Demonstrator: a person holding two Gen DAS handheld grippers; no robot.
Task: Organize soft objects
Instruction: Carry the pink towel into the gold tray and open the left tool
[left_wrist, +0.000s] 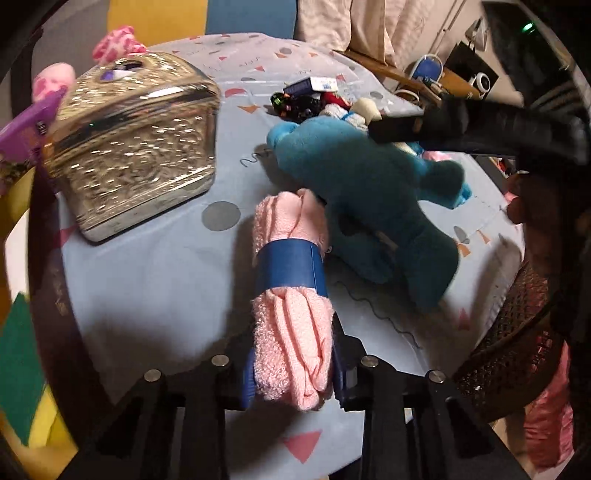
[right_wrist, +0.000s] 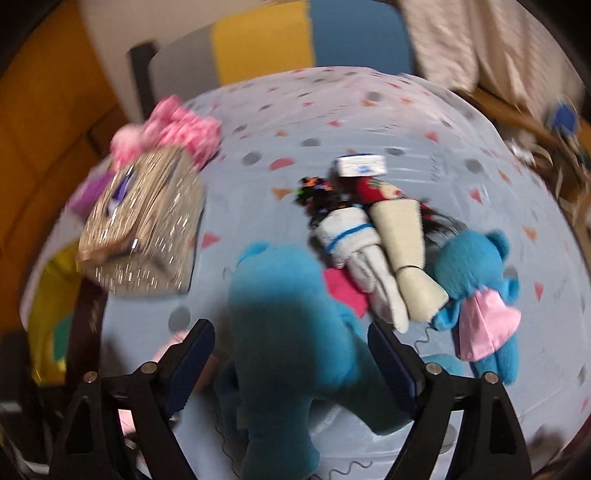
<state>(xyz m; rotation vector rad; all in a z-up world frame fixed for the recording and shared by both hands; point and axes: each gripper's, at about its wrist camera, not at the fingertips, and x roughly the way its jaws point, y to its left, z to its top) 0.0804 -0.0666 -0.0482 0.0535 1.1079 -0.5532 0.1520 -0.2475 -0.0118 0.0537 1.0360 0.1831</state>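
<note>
Left gripper (left_wrist: 293, 384) pinches rolled pink towel with blue band (left_wrist: 291, 295) on tablecloth (left_wrist: 147, 288). Right gripper (right_wrist: 291, 354) spread, straddling teal plush toy (right_wrist: 288, 332), pads clear. Risk: shallow close slips off the fur.

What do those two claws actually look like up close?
Both look alike. The left claw and the right claw each have two black plastic fingers, angular with cut-out slots, joined by round silver pins. Ribbed blue pads line the inner faces of the fingers. No cables or markings show.
</note>
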